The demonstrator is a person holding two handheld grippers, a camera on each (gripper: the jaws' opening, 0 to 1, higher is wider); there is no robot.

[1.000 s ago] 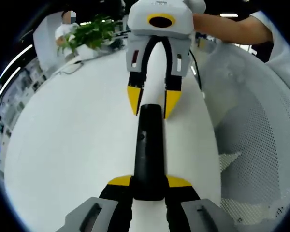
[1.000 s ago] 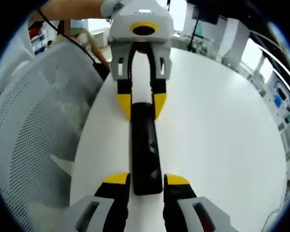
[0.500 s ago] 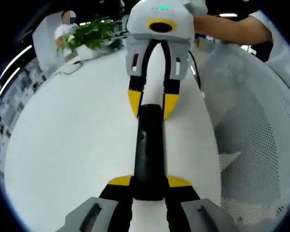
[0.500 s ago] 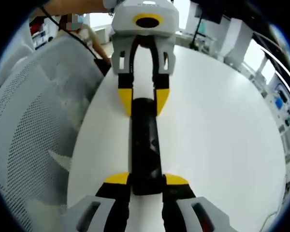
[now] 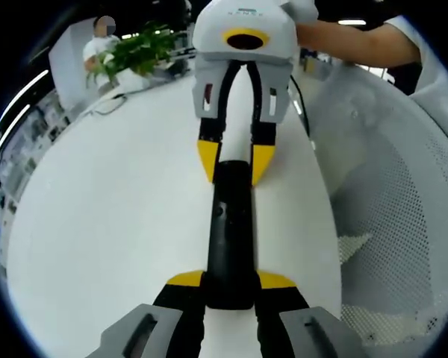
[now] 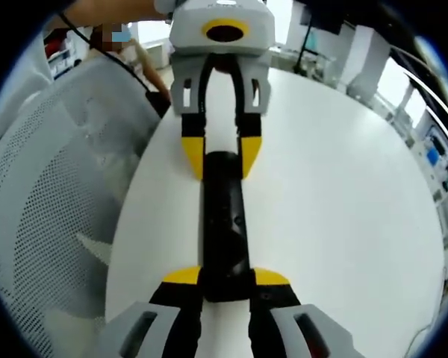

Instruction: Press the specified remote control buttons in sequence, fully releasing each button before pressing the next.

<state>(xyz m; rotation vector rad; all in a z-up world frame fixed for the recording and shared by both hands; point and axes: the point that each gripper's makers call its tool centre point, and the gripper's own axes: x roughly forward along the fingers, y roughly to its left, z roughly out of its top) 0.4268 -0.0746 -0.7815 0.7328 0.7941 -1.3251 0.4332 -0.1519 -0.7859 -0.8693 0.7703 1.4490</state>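
A slim black remote control (image 5: 228, 224) lies lengthwise on the white table (image 5: 112, 224). My left gripper (image 5: 230, 282) is shut on its near end in the left gripper view, yellow tips against both sides. My right gripper (image 5: 234, 160) comes in from the far side, and its yellow tips clasp the remote's other end. In the right gripper view the same remote (image 6: 224, 216) runs from my right gripper (image 6: 226, 277), shut on the near end, up to my left gripper (image 6: 221, 155) at the far end. A small button shows on the remote's top face.
A white mesh chair back (image 5: 403, 224) stands close beside the table, also seen as the chair (image 6: 52, 194). A potted plant (image 5: 138, 48) sits at the table's far edge. A person's forearm (image 5: 358, 41) holds the right gripper. Bare tabletop (image 6: 343, 209) stretches away.
The right gripper's jaws have drawn in a little and now touch the remote's sides. The remote and the left gripper have stayed put.
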